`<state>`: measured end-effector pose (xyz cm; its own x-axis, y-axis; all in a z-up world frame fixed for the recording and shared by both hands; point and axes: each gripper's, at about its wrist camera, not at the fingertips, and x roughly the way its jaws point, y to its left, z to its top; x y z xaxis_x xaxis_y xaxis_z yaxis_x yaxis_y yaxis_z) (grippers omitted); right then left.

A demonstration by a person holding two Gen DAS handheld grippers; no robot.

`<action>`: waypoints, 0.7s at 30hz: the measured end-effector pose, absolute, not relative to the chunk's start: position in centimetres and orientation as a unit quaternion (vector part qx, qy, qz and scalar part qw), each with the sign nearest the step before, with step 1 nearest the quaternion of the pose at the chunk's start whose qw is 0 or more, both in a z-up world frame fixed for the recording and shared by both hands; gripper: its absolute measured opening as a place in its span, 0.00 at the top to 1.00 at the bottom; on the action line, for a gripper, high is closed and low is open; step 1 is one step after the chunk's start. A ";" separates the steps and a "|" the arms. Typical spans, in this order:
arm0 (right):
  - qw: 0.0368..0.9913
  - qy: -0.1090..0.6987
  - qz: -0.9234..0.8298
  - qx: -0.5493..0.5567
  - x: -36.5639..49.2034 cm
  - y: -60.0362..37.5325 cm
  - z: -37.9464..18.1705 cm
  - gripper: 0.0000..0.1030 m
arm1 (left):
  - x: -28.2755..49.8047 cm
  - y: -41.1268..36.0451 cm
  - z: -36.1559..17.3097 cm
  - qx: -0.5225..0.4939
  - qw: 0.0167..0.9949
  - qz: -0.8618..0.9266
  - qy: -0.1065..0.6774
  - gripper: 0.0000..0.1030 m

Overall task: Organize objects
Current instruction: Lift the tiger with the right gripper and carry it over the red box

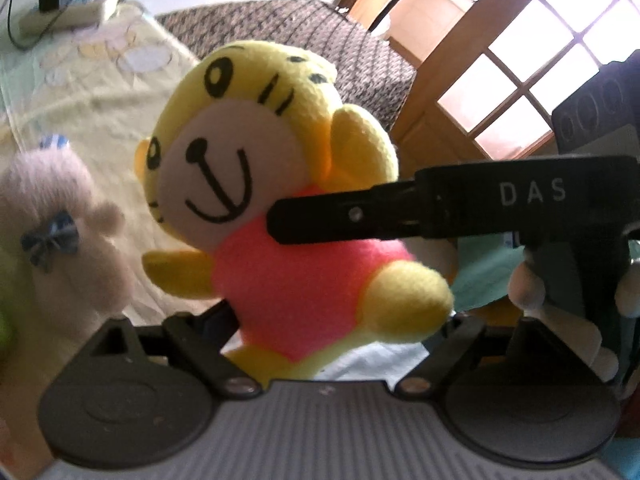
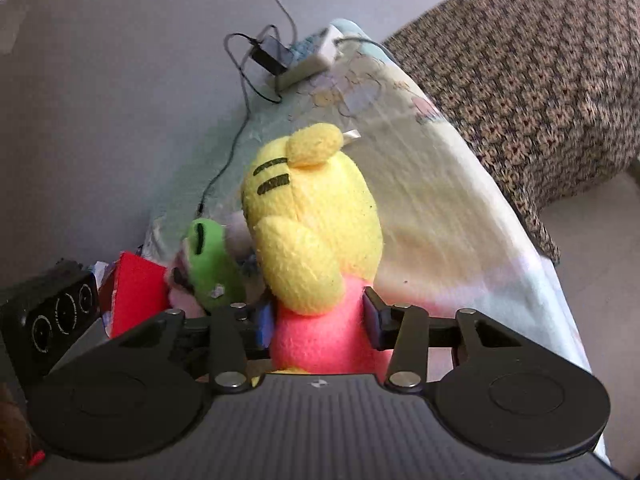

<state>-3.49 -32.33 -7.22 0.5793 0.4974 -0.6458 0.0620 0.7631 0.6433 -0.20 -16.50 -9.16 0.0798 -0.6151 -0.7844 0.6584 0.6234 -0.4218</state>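
A yellow tiger plush in a pink shirt point(image 1: 280, 216) hangs in the air close in front of my left camera, face toward it. My right gripper point(image 2: 320, 322) is shut on the plush's pink body point(image 2: 320, 336), seen from behind in the right wrist view. One right gripper finger point(image 1: 344, 216) crosses the plush's chest in the left wrist view. My left gripper's own fingers are hidden behind the plush, so its state does not show. A pale pink plush with a blue bow point(image 1: 56, 240) sits at the left. A green frog plush point(image 2: 212, 264) lies behind the tiger.
A pale yellow-green blanket point(image 1: 100, 92) covers the bed. A power strip with a black adapter and cables point(image 2: 296, 56) lies at its far end. A patterned brown chair point(image 2: 540, 92) stands beside the bed. A red box point(image 2: 136, 292) and black device point(image 2: 48, 320) sit at left.
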 end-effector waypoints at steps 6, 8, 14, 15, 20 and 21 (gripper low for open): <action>0.841 0.409 0.166 0.313 -4.5 -30.9 -4.5 0.55 | -1.9 -14.9 -6.1 0.022 0.765 -0.422 0.487 0.16; 0.842 0.400 0.181 0.313 -4.8 -30.1 -3.7 0.55 | -2.7 -13.9 -5.1 0.022 0.777 -0.415 0.472 0.16; 0.843 0.381 0.229 0.303 -4.4 -26.0 -0.9 0.55 | -4.6 -9.4 -2.3 0.006 0.817 -0.379 0.435 0.16; 0.843 0.378 0.236 0.300 -4.1 -25.1 -0.3 0.55 | -4.8 -8.5 -1.8 0.002 0.824 -0.371 0.428 0.16; 0.849 0.360 0.262 0.285 -3.5 -20.0 1.9 0.55 | -5.1 -3.5 0.0 -0.017 0.848 -0.348 0.399 0.16; 0.849 0.358 0.265 0.285 -3.5 -18.8 2.3 0.55 | -5.2 -2.4 0.4 -0.021 0.852 -0.345 0.394 0.16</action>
